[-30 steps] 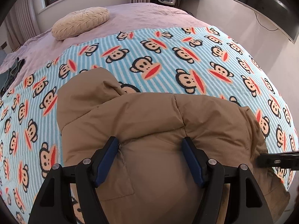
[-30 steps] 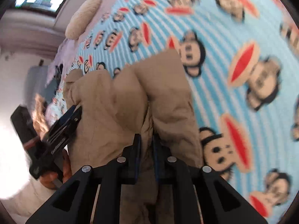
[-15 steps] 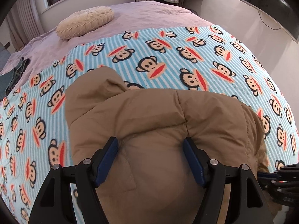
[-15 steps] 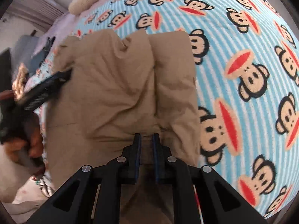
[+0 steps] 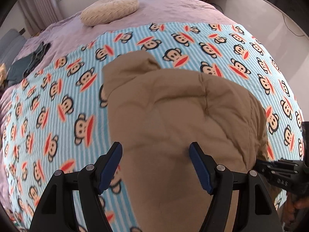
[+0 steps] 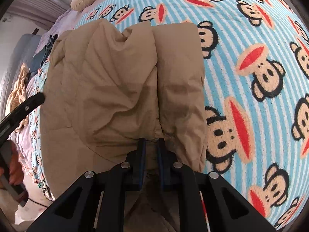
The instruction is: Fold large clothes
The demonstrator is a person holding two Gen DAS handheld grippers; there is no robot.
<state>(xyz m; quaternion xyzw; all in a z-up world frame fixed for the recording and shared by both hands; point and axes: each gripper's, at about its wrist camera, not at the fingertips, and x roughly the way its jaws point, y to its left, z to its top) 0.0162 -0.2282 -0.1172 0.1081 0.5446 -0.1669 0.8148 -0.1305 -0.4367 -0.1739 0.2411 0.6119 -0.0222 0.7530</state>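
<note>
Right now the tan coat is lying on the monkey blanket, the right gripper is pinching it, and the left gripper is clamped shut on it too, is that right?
Not quite. The left gripper stands open over the tan coat, as the left wrist view shows. The right gripper is indeed pinching it on the monkey blanket.

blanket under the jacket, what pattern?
Blanket: light blue and white stripes with cartoon monkey faces, red mouths. Clearest in the right wrist view.

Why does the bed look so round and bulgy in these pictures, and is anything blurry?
Left wrist view: the fisheye lens bows the monkey blanket into a dome and darkens the corners; the tan coat looks slightly soft. Right wrist view: same bulge, sharper, with glare washing out the lower left.
</note>
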